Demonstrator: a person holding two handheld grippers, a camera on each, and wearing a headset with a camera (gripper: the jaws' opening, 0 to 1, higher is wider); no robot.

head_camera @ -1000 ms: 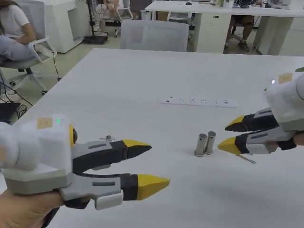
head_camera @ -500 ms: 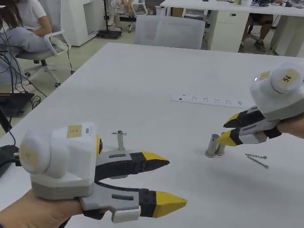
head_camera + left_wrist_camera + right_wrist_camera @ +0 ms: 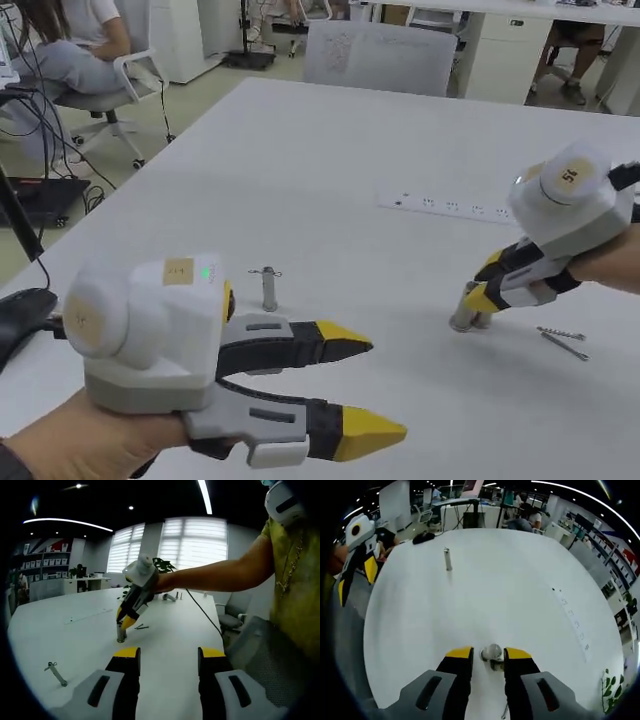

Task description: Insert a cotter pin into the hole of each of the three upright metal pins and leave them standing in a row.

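Note:
One upright metal pin (image 3: 268, 289) with a cotter pin through its top stands alone left of centre, also seen as pin (image 3: 448, 559) and pin (image 3: 55, 673). Two bare metal pins (image 3: 464, 319) stand touching each other on the right. My right gripper (image 3: 485, 281) is open, tilted down over them, its jaws on either side of one pin's top (image 3: 492, 652). Two loose cotter pins (image 3: 562, 340) lie just right of the pair. My left gripper (image 3: 372, 390) is open with nothing in it, low at the near left, short of the lone pin.
A white power strip (image 3: 450, 208) lies flat on the white table (image 3: 330, 170) beyond the pins. A grey chair (image 3: 380, 55) stands at the far edge, and a person sits at far left (image 3: 80, 40). A dark object (image 3: 20, 320) lies at the left edge.
My right gripper has come down and left, from beside the two bare pins to over them, straddling one top. The head camera has shifted; the left gripper stays open.

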